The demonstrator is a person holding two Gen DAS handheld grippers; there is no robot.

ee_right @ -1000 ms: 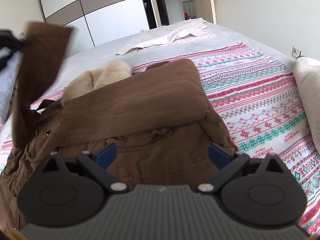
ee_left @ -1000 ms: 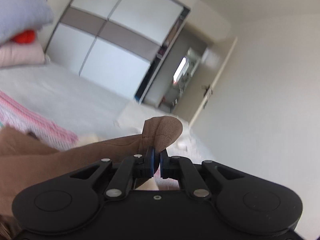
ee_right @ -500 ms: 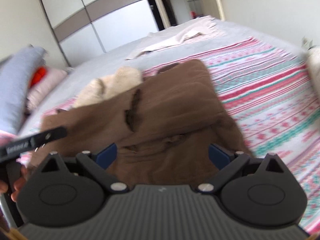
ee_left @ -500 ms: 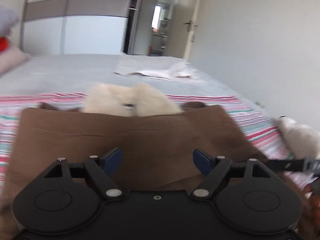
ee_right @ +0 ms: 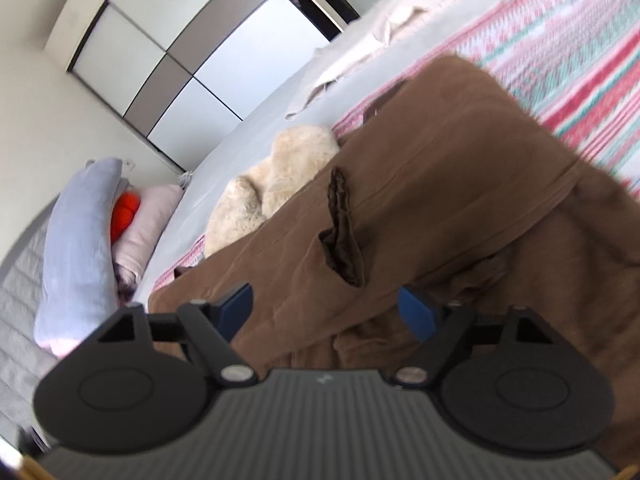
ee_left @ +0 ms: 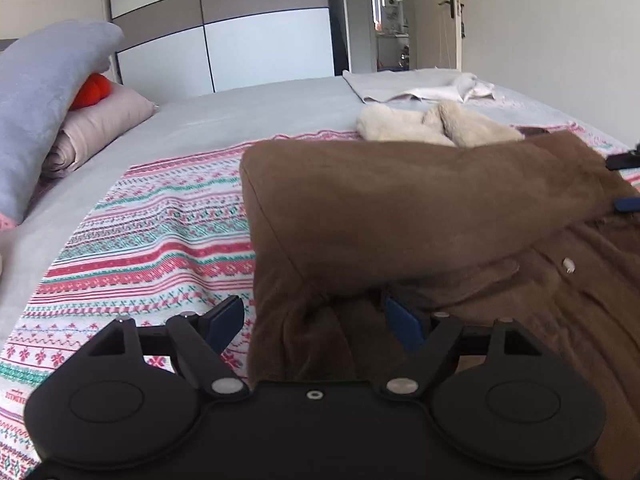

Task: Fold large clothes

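Bed (ee_left: 256,108) carries a patterned blanket (ee_left: 160,240); brown coat (ee_left: 420,216) lies folded on it, fleece hood (ee_left: 432,126) toward the far edge. Left gripper (ee_left: 316,320) and right gripper (ee_right: 328,308): jaws wide apart, holding nothing.

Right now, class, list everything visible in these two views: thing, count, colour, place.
coat: one, brown, folded on the blanket
fleece lining: one, cream, at the coat's far end
blanket: one, pink, teal and white pattern, under the coat
bed: one, grey sheet
cloth: one, pale, far end of bed
pillows: two, grey-blue over pink, left
orange item: one, between the pillows
wardrobe: one, white and grey, back wall
left tongs: open
right tongs: open
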